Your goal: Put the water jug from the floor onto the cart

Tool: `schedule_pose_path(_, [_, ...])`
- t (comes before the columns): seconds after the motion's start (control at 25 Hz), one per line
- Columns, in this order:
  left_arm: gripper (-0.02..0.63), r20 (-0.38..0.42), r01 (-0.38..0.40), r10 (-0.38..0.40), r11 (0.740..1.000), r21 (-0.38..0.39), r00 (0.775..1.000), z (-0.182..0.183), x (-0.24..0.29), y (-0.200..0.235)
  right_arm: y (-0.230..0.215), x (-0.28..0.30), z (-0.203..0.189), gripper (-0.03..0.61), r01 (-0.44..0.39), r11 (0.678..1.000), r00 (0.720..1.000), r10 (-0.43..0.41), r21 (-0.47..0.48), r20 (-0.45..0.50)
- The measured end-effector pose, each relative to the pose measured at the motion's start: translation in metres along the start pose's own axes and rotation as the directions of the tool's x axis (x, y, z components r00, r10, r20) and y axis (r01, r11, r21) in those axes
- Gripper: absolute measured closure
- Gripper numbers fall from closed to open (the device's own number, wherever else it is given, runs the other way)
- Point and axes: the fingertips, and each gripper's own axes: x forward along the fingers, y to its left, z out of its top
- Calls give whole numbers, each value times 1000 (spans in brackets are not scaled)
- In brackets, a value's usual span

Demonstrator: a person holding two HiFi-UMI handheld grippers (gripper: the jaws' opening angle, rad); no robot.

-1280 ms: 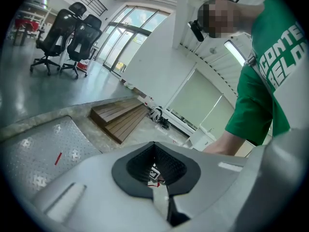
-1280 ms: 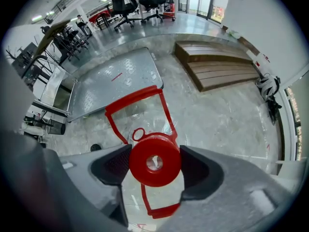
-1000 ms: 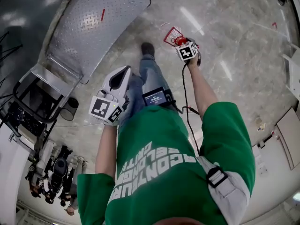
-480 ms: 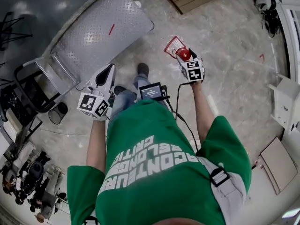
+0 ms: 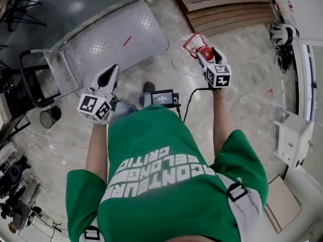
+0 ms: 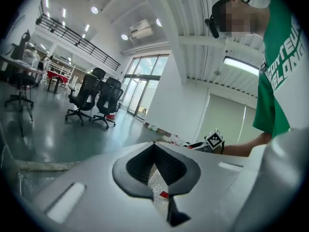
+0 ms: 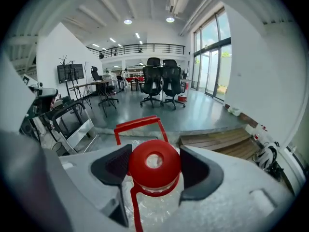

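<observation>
The water jug (image 5: pixel 194 45) is clear plastic with a red cap (image 7: pixel 154 162) and a red carry handle (image 7: pixel 137 124). It hangs off the floor with my right gripper (image 5: pixel 208 59) shut around its neck, just under the cap. The cart (image 5: pixel 113 34) is a flat diamond-plate platform with a black push handle (image 5: pixel 31 79) and lies ahead to the left. Its near right corner is about a hand's width from the jug. My left gripper (image 5: pixel 107 80) hovers at the cart's near edge, jaws shut and holding nothing. In the left gripper view, its jaws (image 6: pixel 157 178) meet over the plate.
A wooden pallet (image 5: pixel 227 6) lies on the floor beyond the jug. A black bin (image 5: pixel 49 116) stands near the cart handle. At the right stand a helmet (image 5: pixel 281 33) and a white box (image 5: pixel 290 140). Office chairs (image 7: pixel 157 83) stand farther back.
The person has turned and stepped toward the cart, carrying the jug in the right gripper. The cart deck has come closer to both grippers, and the wooden pallet has come into view.
</observation>
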Motion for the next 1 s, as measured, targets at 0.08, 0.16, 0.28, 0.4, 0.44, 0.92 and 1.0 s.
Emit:
schedule_pose_path(0.08, [600,18,-29,29,1000,-8,999,4,-11,7,3,4,14,282,-14,999,1000,14,-31,0])
schedule_pose_path(0.16, [600,37,-57,58,998,-18,998,8,-21,12,9,9,27,282,-29,997,1000,29,-72,-4])
schedule_pose_path(0.28, [600,60,-102,105,994,-41,993,12,-42,28,29,22,48,282,-66,990,998,65,-127,-12])
schedule_pose_path(0.4, [600,80,-143,148,988,-60,986,15,-65,56,58,41,70,282,-105,982,994,104,-154,-16])
schedule_pose_path(0.44, [600,88,-157,162,986,-64,983,17,-73,65,69,47,77,282,-119,980,993,118,-160,-16])
schedule_pose_path(0.92, [600,130,-232,246,966,-111,961,38,-155,205,231,149,142,282,-268,939,963,258,-215,-78])
schedule_pose_path(1.0, [600,142,-242,257,964,-115,956,44,-166,223,255,165,153,282,-292,926,956,278,-239,-88])
